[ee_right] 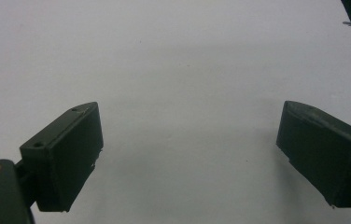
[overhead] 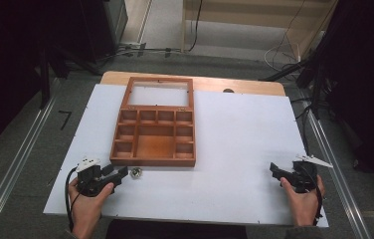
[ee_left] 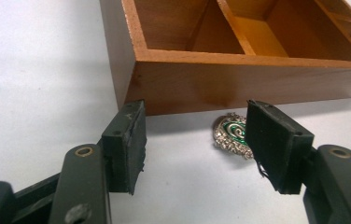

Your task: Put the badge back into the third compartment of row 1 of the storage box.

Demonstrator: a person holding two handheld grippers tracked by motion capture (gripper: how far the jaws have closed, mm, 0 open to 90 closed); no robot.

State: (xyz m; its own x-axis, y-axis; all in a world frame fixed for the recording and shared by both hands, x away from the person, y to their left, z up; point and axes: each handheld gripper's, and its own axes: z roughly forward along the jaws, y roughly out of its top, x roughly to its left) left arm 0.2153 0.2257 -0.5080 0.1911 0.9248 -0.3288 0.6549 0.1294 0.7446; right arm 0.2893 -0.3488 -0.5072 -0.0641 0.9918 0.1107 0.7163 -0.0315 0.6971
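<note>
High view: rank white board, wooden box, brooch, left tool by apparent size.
1. White board, covering most of the table.
2. Wooden box, lid open.
3. Left tool, clearly smaller than the box.
4. Brooch, a tiny silvery-green piece lying on the board beside the left tool's tips.

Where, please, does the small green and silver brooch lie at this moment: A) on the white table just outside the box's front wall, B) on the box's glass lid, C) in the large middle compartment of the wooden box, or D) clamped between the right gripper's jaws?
A: the brooch rests on the white table beside the wooden box, ahead of the left gripper, whose pads do not touch it.
</note>
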